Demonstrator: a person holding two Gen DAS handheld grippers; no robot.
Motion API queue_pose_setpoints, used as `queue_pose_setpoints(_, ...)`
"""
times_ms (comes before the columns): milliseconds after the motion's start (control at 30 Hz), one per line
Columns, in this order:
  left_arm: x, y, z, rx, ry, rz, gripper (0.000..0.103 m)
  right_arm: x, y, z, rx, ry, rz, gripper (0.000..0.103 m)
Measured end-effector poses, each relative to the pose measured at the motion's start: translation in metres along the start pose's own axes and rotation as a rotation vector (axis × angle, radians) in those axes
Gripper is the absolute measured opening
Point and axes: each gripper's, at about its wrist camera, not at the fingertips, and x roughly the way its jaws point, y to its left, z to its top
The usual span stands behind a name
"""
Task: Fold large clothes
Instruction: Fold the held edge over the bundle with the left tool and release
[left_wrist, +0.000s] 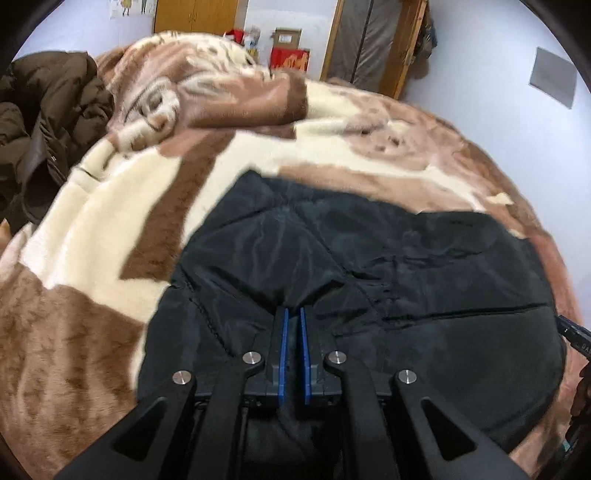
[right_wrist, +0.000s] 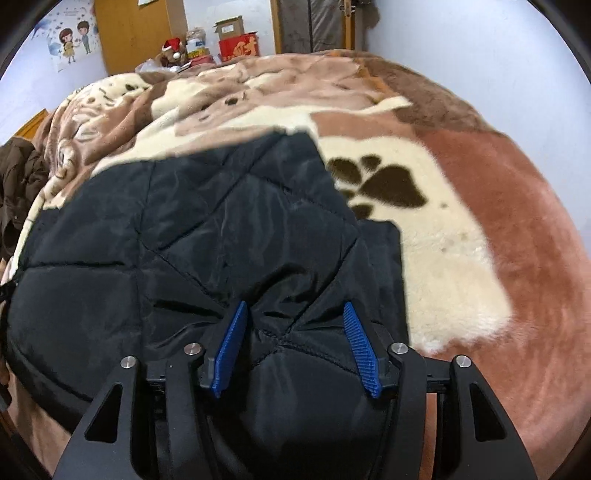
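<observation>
A black quilted jacket (left_wrist: 369, 266) lies folded on a brown and cream fleece blanket (left_wrist: 110, 221). My left gripper (left_wrist: 293, 314) is shut on a pinch of the jacket's near edge, blue pads almost together with fabric between them. In the right wrist view the same jacket (right_wrist: 207, 229) spreads to the left over the blanket (right_wrist: 461, 229). My right gripper (right_wrist: 295, 314) is open, its blue pads (right_wrist: 232, 343) wide apart with a bulge of jacket fabric lying between them. The right gripper's body shows at the right edge of the left wrist view (left_wrist: 576, 336).
A dark brown puffer coat (left_wrist: 40, 125) is heaped at the bed's far left. Beyond the bed stand wooden cupboards (right_wrist: 136, 33), a red box (right_wrist: 238, 46), cardboard box and small items. White walls lie to the right of the bed.
</observation>
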Motion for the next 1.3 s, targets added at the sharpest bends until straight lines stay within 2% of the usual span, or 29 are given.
queue_pose_setpoints(67, -0.017, 0.004, -0.005, 0.005, -0.024, -0.002, 0.007, -0.018, 0.001, -0.005, -0.008, -0.023, 0.015, 0.052)
queue_pose_setpoints(133, -0.021, 0.011, -0.014, 0.005, -0.014, 0.009, 0.007, -0.028, 0.001, -0.016, -0.010, -0.018, 0.015, 0.052)
queue_pose_setpoints(300, 0.001, 0.020, -0.033, -0.024, 0.049, 0.006, 0.007, 0.002, 0.003, -0.044, -0.035, 0.072, -0.011, 0.051)
queue_pose_setpoints(467, 0.013, 0.019, -0.032, -0.050, 0.065, -0.001, 0.007, 0.015, 0.010, -0.042, -0.060, 0.081, -0.034, 0.051)
queue_pose_setpoints(800, 0.013, 0.017, -0.029, -0.025, 0.078, 0.008, 0.007, 0.020, 0.007, -0.042, -0.051, 0.099, -0.027, 0.051)
queue_pose_setpoints(867, 0.002, 0.015, -0.022, -0.019, 0.066, 0.005, 0.007, 0.010, 0.006, -0.034, -0.044, 0.098, -0.031, 0.051)
queue_pose_setpoints(933, -0.009, 0.016, -0.012, -0.016, 0.035, -0.016, 0.007, -0.005, 0.002, -0.025, -0.032, 0.058, -0.020, 0.051)
queue_pose_setpoints(1033, -0.011, 0.015, 0.009, 0.006, -0.002, -0.004, 0.007, -0.019, -0.002, -0.002, -0.020, -0.008, -0.016, 0.051)
queue_pose_setpoints(1200, 0.024, 0.023, 0.042, -0.009, 0.026, 0.008, 0.007, 0.006, 0.002, 0.039, -0.046, -0.027, -0.024, 0.051)
queue_pose_setpoints(1300, 0.046, 0.024, 0.045, -0.014, 0.059, 0.013, 0.007, 0.037, 0.005, 0.047, -0.067, 0.028, -0.039, 0.051)
